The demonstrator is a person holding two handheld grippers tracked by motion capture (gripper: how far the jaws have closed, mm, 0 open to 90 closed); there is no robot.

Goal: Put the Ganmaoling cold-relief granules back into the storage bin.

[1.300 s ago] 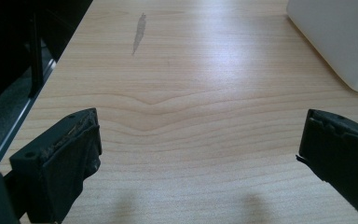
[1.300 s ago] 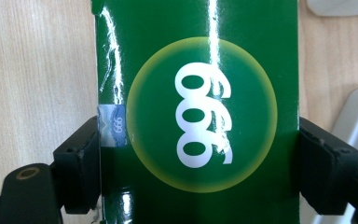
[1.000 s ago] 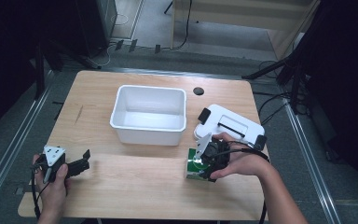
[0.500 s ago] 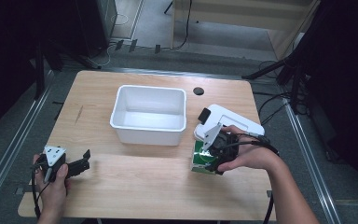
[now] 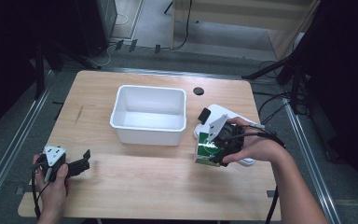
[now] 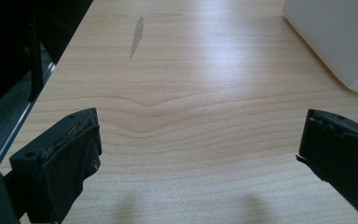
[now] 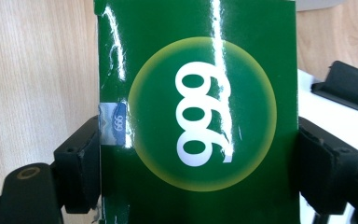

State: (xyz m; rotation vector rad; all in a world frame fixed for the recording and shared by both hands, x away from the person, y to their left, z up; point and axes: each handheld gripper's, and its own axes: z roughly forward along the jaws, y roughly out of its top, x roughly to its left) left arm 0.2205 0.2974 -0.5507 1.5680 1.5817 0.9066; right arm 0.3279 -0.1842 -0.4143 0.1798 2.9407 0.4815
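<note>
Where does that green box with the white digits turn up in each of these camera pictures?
High view: green box right of centre, at the right hand-held gripper, just right of the white tub.
Left gripper view: no green box; a corner of the white tub top right.
Right gripper view: between the jaws.
Shared landmark: the wooden table.

Grey floor (image 5: 242, 28) behind wooden table (image 5: 158, 186); dark surroundings; pale wood furniture (image 5: 261, 18) beyond.

Glossy green box (image 7: 198, 112), "999" roundel
</note>
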